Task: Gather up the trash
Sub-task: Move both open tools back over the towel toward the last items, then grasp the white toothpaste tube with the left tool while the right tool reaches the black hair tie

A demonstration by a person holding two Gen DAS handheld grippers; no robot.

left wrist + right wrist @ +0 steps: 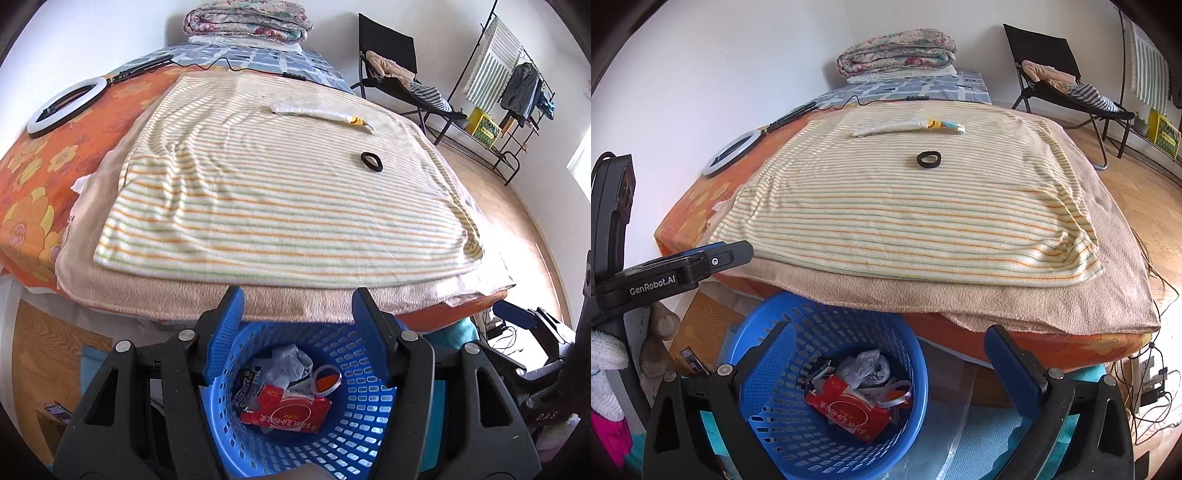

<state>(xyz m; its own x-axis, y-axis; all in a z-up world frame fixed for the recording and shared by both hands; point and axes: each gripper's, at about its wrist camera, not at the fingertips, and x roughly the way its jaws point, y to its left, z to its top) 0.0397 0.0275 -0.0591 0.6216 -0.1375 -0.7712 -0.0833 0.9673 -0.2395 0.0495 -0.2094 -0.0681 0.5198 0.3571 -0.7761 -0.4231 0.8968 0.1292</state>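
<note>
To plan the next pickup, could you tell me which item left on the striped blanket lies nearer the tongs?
The black ring; the long white wrapper lies farther up the striped blanket.

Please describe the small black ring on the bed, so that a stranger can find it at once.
Start at the striped towel covering the bed. On its far right part lies the black ring, flat, nearer than the long white wrapper. It is the only dark, round thing there.

The left gripper point(297, 317) and the right gripper point(890, 354) both hang with jaws spread wide and empty, apparently tilted slightly downward, side by side.
</note>
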